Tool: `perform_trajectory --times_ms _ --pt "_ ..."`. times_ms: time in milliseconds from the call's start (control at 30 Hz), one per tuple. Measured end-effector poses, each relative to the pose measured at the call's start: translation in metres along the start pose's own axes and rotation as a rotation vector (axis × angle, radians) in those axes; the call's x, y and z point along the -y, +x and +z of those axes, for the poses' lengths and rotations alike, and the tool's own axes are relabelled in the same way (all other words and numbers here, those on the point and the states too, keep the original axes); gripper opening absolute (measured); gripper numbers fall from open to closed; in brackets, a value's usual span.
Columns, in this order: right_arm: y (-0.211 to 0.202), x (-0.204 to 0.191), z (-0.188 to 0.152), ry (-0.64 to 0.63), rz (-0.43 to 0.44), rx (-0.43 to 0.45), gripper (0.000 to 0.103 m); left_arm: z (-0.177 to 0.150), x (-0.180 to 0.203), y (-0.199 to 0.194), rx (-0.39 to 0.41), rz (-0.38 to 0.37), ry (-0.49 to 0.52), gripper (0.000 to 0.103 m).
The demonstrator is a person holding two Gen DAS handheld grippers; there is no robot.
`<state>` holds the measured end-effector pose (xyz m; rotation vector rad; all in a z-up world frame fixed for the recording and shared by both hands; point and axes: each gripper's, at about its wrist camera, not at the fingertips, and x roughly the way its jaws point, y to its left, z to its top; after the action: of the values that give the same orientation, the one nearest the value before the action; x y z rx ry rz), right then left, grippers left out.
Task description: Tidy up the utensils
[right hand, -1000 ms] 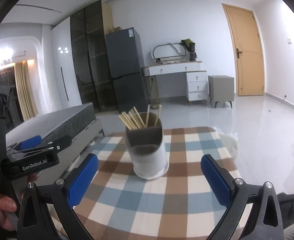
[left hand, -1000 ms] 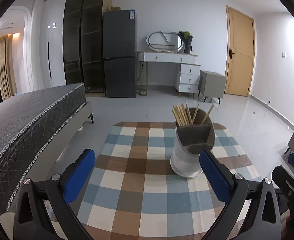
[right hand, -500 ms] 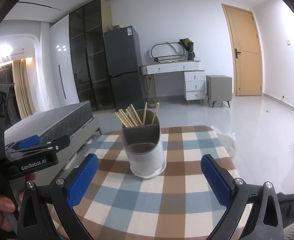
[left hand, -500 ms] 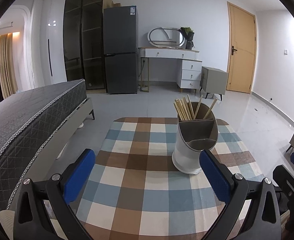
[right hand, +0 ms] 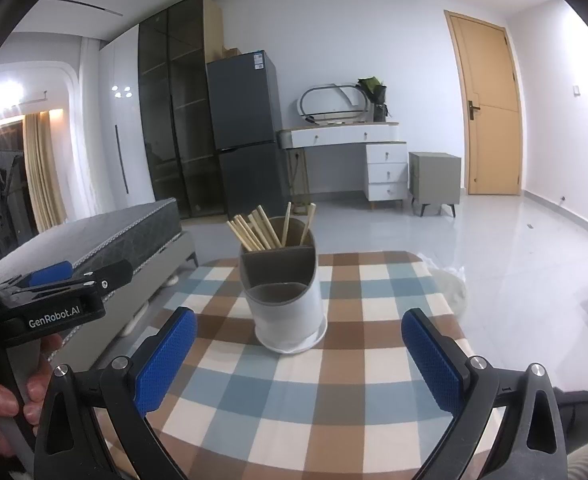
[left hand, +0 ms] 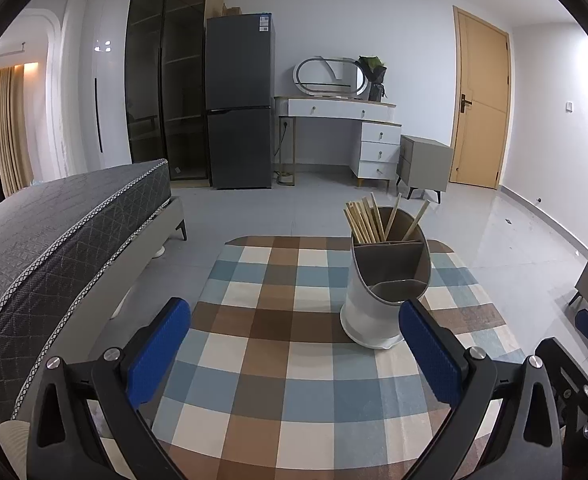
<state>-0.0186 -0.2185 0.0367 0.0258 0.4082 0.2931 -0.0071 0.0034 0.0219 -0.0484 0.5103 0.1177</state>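
A white utensil holder with grey divided compartments stands on a checked tablecloth. Several wooden chopsticks stick up from its rear compartment. My left gripper is open and empty, with the holder just ahead of its right finger. My right gripper is open and empty too, the holder standing ahead between its fingers. In the right wrist view, the left gripper body shows at the left, held by a hand.
A grey bed lies close to the table's left side. Beyond the table are tiled floor, a dark fridge, a white dresser, a grey nightstand and a wooden door. A white bag sits by the table's far right corner.
Both cameras have risen and pulled back slightly, so the holder sits a little lower and farther in both views. Both grippers stay open and empty.
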Motion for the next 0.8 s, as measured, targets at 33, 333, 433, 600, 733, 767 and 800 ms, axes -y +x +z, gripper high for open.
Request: perform_trajectory --times_ms 33,333,433,600,733,767,800 --pt "-0.0001 -0.0002 -0.0003 -0.001 -0.001 0.000 0.103 0.0004 -0.0003 -0.0003 0.001 0.000 -0.002 0.101" --pt "0.0006 -0.0013 -0.0007 -0.005 -0.001 -0.005 0.103 0.0014 0.0004 -0.0013 -0.003 -0.007 -0.007 0.101" --pt "0.0013 -0.0011 -0.0020 -0.005 0.001 -0.009 0.103 0.0022 -0.0004 -0.0030 0.004 -0.006 -0.014 0.101" --pt "0.0034 -0.0017 -0.0038 -0.014 -0.001 -0.016 0.103 0.0021 0.0000 -0.0031 0.001 -0.007 -0.011 0.101" --pt "0.0032 -0.0027 -0.0043 -0.019 -0.002 -0.016 0.103 0.0025 -0.0009 -0.0025 0.001 -0.007 -0.016 0.101" --pt "0.0033 -0.0031 -0.0045 -0.021 -0.002 -0.016 0.103 0.0023 -0.0009 -0.0022 0.000 -0.006 -0.016 0.101" --pt "0.0033 -0.0034 -0.0048 -0.022 -0.002 -0.016 0.103 0.0022 -0.0011 -0.0017 -0.003 -0.007 -0.018 0.101"
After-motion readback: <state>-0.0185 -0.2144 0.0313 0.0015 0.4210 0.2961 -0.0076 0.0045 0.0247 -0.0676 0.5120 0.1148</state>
